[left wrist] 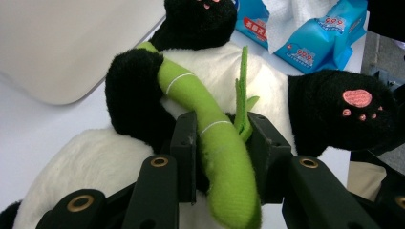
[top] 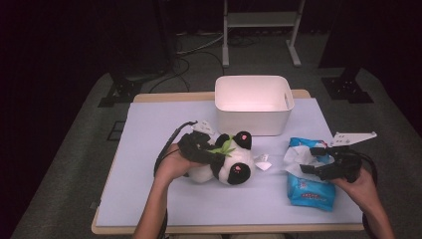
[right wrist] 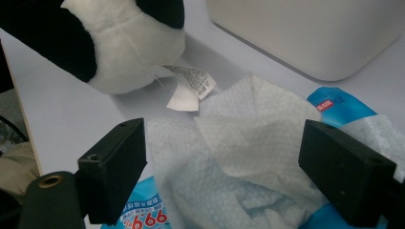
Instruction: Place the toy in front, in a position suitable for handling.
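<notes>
A black-and-white panda plush [top: 233,168] lies on its back mid-table, hugging a green bamboo stalk [left wrist: 210,129]. My left gripper [top: 211,152] is shut on that stalk, and its pads [left wrist: 185,143] press both sides of it in the left gripper view. To the right lies a blue pack of wet wipes [top: 311,191] with a white wipe [top: 298,157] pulled up out of its top. My right gripper [top: 313,167] hovers over the pack with its jaws wide apart. In the right gripper view the wipe [right wrist: 239,138] sits loose between the pads [right wrist: 114,167] without touching them.
A white plastic bin [top: 254,104] stands at the back of the pale blue mat [top: 149,129], just behind the panda. The panda's sewn-in label [right wrist: 188,86] lies on the mat between the plush and the wipes. Dark floor and stands surround the table.
</notes>
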`<state>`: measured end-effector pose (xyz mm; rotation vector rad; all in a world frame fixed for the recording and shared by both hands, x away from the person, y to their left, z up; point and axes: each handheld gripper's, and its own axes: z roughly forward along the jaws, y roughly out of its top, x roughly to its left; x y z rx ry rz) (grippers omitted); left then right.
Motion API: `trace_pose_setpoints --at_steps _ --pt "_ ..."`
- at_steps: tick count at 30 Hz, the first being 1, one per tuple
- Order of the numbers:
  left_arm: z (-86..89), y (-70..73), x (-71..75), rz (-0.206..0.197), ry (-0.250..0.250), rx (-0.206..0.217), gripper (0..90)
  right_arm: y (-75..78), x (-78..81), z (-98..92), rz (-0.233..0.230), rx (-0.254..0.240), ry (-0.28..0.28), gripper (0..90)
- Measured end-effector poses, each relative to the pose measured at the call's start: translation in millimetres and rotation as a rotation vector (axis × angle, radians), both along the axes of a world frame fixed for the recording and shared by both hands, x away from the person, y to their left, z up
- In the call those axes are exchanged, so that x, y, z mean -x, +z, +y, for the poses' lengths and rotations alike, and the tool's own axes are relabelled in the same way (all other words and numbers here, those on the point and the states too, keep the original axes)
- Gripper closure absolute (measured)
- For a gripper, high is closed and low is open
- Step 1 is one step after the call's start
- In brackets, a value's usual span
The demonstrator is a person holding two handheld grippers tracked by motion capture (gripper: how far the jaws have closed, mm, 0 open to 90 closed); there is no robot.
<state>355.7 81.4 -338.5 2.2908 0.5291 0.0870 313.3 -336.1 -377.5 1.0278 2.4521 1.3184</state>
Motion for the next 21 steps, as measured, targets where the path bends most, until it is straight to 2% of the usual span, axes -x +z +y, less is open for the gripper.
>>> trace_pose_setpoints --at_steps 11,21 --pt "-26.5 -3.3 -3.1 0.022 -0.016 -0.001 66.6 -0.5 0.0 -0.7 0.001 0.006 0.006 15.2" --pt "-38.1 -13.0 -0.3 0.04 -0.044 -0.007 65.2 -4.9 -0.6 0.7 0.022 0.032 0.012 15.2"
